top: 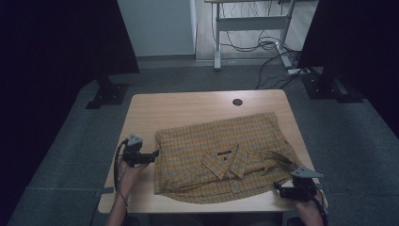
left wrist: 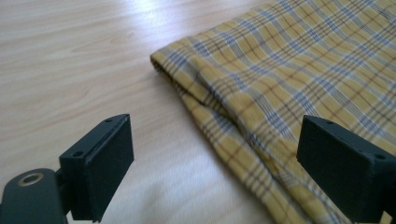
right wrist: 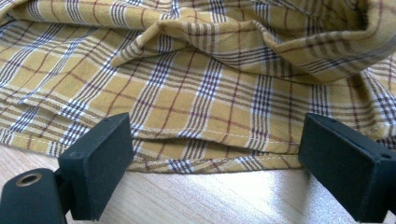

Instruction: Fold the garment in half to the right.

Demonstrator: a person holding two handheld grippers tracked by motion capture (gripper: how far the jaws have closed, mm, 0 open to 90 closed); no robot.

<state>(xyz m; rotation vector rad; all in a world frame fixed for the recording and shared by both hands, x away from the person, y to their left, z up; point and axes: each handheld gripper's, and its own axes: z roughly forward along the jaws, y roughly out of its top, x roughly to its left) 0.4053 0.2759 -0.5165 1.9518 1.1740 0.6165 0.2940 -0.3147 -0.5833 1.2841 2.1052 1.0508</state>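
Shirt (top: pixel 221 157) partly folded; sleeves hidden underneath.

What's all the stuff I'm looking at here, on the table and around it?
Shirt: one, yellow plaid with a collar, spread over the table's middle and right.
Table: one, light wood, centre of the room.
Round hole cover: one, dark, near the table's far edge.
Stands: two, black, on the floor at the far left and far right.
Cables: several, black, on the floor behind, under a white desk frame.
Left gripper: one, black, open, beside the shirt's left edge.
Right gripper: one, black, open, at the shirt's near right corner.
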